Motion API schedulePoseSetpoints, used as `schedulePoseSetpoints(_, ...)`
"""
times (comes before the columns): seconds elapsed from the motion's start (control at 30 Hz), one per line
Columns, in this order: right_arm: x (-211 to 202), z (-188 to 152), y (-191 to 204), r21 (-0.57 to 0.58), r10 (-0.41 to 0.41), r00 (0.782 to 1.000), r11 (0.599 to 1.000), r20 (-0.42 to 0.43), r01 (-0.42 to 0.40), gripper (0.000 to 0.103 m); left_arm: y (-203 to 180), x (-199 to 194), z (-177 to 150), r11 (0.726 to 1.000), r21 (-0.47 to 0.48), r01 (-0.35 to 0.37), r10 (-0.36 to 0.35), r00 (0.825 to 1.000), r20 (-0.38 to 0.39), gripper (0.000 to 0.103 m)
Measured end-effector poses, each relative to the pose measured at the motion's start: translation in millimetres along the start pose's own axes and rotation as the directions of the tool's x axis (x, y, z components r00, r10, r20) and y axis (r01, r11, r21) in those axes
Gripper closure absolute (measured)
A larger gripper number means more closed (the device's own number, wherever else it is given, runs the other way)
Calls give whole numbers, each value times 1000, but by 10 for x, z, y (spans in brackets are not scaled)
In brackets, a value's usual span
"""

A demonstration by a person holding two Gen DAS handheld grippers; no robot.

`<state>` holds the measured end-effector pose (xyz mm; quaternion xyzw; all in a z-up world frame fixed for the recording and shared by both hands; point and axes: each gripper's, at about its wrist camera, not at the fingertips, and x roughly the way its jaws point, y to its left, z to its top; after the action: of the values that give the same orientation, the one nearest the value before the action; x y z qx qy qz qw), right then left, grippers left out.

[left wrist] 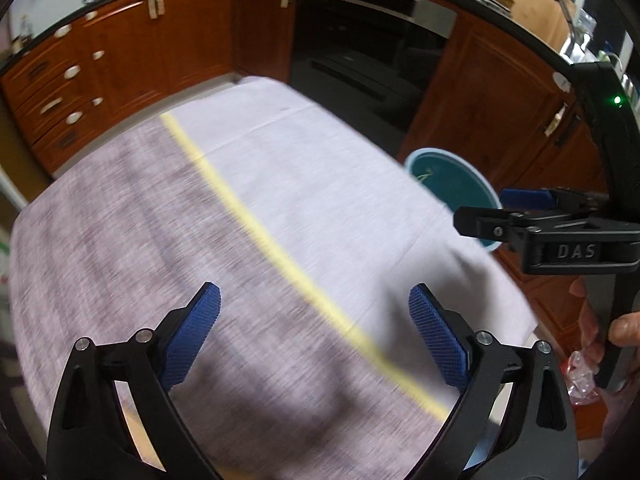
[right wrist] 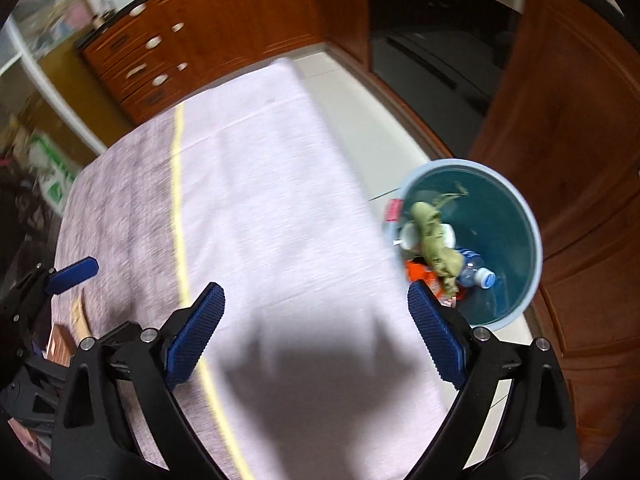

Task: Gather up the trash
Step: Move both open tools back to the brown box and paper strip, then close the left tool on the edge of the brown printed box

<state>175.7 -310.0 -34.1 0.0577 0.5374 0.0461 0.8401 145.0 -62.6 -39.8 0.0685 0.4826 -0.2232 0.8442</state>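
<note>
Trash (right wrist: pixel 436 252) inside bin (right wrist: pixel 532 216): right wrist view only.

My right gripper (right wrist: pixel 316 334) hangs wide open over the pale cloth-covered table (right wrist: pixel 280 200). Beside it, the round teal plastic bin (right wrist: pixel 516 240) holds a crumpled green rag (right wrist: pixel 434 240) and a clear plastic bottle (right wrist: pixel 474 272).

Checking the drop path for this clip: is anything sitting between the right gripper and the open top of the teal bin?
Nothing visible blocks it. The right gripper hovers open and empty over the cloth-covered table; the bin stands on the floor just beyond the table's right edge, its mouth uncovered, already holding a bottle and a green rag.
</note>
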Motion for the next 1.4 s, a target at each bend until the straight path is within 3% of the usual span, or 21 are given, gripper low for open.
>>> schedulePoseSetpoints(0.33, 26, -315, 1254, -214, 55, 997, 975, -57, -66, 14, 954, -663, -927, 983, -141, -118, 120, 993, 0, 7)
schedulePoseSetpoints(0.67, 83, -692, 2142, -367, 77, 990, 923, -115, -115, 14, 1420, -1094, -1647, 961, -224, -161, 163, 987, -7, 7)
schedulePoseSetpoints(1.03, 329, -950, 2663, -437, 95, 977, 883, -192, -171, 14, 1646, -1215, -2286, 934, -338, -116, 112, 993, -32, 7)
schedulePoseSetpoints(1.27, 575, -915, 2841, -433, 103, 969, 880, -223, -193, 14, 1615, -1056, -2309, 944, -329, -26, 23, 1000, -14, 7)
schedulePoseSetpoints(1.4, 663, -881, 2923, -451, 105, 970, 870, -221, -197, 23, 1594, -982, -2234, 950, -311, 2, -4, 1000, -6, 13)
